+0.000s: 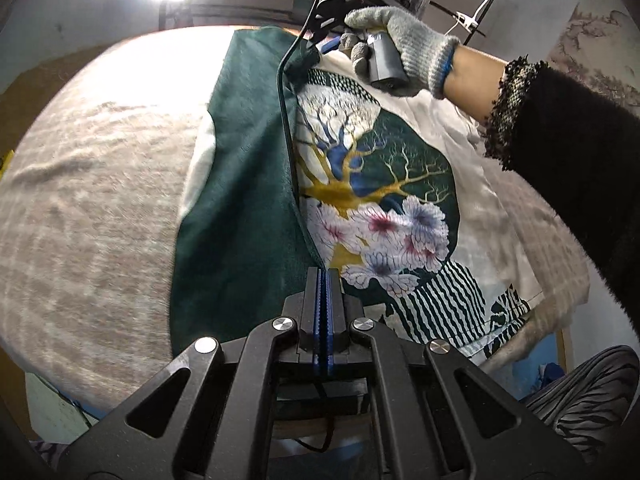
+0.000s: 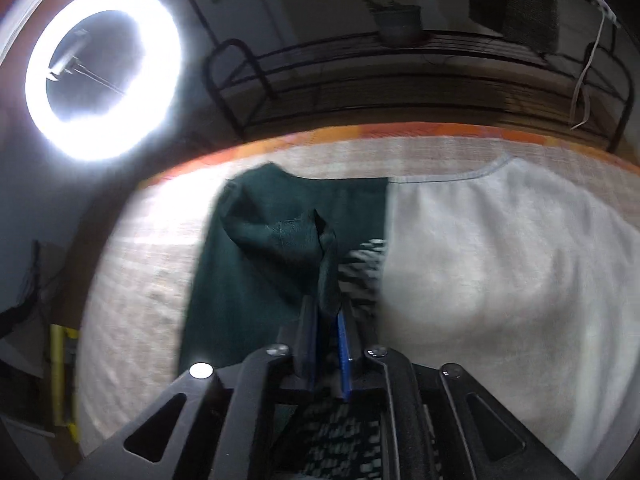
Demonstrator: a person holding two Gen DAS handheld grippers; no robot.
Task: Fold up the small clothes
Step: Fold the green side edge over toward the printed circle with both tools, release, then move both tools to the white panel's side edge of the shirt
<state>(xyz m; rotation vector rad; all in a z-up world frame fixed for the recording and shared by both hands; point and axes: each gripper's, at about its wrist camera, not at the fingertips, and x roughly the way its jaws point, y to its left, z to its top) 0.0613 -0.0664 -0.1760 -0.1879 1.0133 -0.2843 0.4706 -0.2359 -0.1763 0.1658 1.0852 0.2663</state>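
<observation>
A white T-shirt with a dark green folded-over panel and tree print (image 1: 360,184) lies on a beige woven table (image 1: 100,200). Left gripper (image 1: 325,280) jaws together on the fold's edge; right gripper (image 2: 329,316) jaws slightly apart, green cloth between them — likely to slip, undoing the fold.

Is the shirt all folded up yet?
Not yet. The green side flap is already folded over the shirt. The right gripper has a green fold between its parted fingers; the left gripper is shut at the flap's edge. The tree picture is uncovered.
</observation>
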